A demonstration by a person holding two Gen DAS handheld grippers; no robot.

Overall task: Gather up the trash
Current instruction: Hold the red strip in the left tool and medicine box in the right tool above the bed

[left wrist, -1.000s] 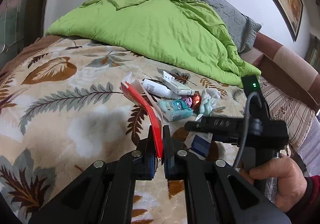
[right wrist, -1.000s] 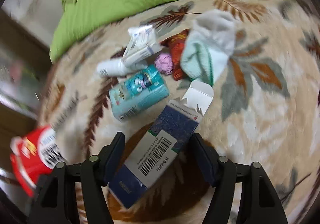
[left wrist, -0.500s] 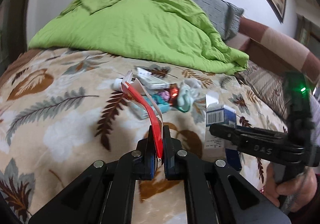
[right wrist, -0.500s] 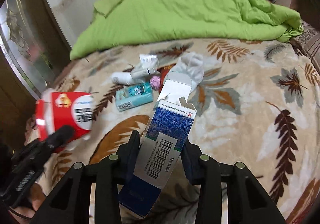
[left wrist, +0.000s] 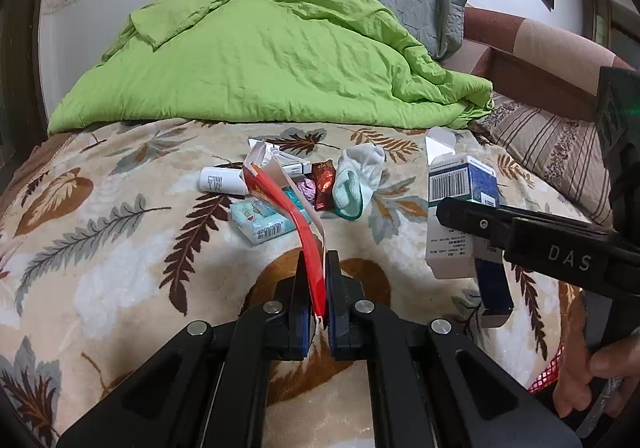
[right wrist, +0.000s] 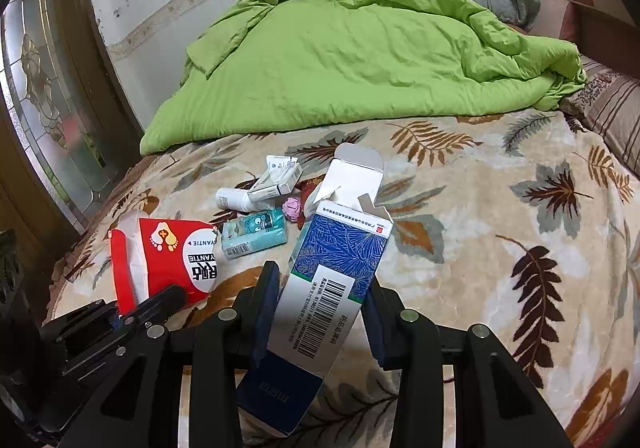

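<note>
Left gripper (left wrist: 317,290) is clamped on a flattened red box (left wrist: 298,226), held edge-on above the bed (left wrist: 120,248); its red face with white label is seen in the right wrist view (right wrist: 176,260). Right gripper (right wrist: 320,312) is closed on a blue-and-white carton (right wrist: 332,272), flap open at top, barcode facing the camera, lifted off the bed. The same carton (left wrist: 460,203) is seen at right in the left wrist view. A small trash pile is left on the leaf-print blanket: teal tissue pack (right wrist: 256,234), white bottle (right wrist: 232,199), white box (right wrist: 276,181), pink wad (right wrist: 292,206), red wrapper (left wrist: 324,183), pale sock (left wrist: 356,179). A green duvet (left wrist: 260,59) is heaped behind them.
</note>
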